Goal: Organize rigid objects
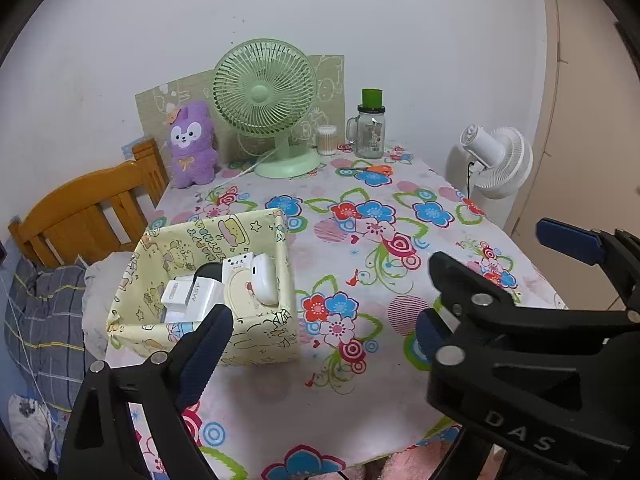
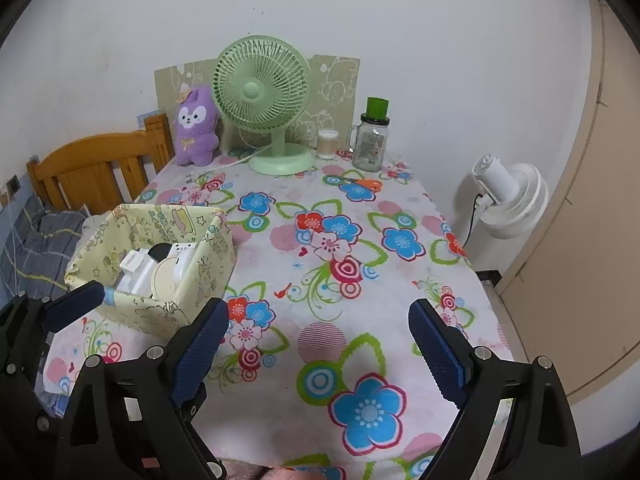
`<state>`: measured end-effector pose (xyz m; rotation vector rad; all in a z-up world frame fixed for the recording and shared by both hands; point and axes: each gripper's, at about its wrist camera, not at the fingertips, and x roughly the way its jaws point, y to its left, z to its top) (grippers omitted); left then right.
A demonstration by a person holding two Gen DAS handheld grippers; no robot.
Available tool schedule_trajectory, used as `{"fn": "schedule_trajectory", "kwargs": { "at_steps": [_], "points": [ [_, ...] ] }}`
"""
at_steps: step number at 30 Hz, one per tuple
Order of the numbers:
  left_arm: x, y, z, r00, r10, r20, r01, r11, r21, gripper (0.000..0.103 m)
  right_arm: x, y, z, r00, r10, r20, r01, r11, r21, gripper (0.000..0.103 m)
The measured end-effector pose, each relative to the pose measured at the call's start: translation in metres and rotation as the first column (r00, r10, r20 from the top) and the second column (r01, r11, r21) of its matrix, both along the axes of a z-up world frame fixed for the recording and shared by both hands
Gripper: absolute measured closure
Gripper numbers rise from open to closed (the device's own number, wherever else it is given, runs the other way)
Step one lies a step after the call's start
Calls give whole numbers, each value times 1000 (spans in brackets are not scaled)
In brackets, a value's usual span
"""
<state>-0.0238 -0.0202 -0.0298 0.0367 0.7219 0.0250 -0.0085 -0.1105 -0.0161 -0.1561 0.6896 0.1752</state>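
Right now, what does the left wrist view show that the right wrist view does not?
Only left: the white rounded earbud case lying in full view inside the yellow cartoon-print fabric box. Only right: the black floor fitting beside the white standing fan. Both: the green desk fan, purple plush toy, orange-handled scissors.

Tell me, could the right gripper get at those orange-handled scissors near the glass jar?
Probably yes. The right gripper is open and empty, and only bare flowered tablecloth lies between it and the scissors, which lie apart from the jar.

Yellow fabric box holding chargers, floral tablecloth
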Motion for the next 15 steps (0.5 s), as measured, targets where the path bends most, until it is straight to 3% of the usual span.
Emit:
{"fn": "schedule_trajectory", "kwargs": {
  "at_steps": [15],
  "points": [
    [-34, 6, 13, 997, 35, 74, -34, 999, -9, 2, -39, -22, 15, 995, -28, 100, 25, 999, 30, 7]
  ]
}}
